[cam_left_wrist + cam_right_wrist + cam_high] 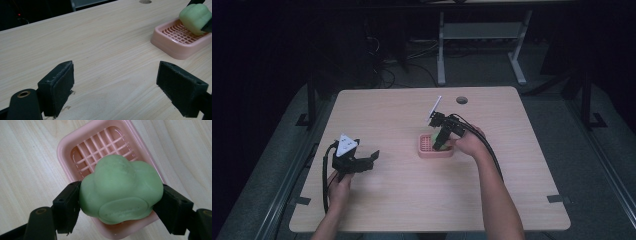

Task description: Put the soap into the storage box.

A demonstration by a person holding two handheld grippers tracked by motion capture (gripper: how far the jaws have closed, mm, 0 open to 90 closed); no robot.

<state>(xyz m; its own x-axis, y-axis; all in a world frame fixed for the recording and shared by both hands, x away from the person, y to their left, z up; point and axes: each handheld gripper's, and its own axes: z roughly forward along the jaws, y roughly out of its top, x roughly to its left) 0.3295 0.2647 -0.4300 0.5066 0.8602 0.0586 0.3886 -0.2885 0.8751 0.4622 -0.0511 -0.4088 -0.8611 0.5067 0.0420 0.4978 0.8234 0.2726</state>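
A lumpy, matte green soap (120,188) sits clamped in the right gripper (120,202) jaws over the glossy pink slatted soap dish (75,142). The left gripper (115,87) jaws gape wide above the pale wood-grain bench (100,45).

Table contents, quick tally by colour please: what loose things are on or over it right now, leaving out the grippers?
Green: 1, the soap, clamped in the right gripper over the dish.
Pink: 1, the soap dish with its grid floor, on the table.
Total: 2.
The left gripper is open, with nothing between its jaws.
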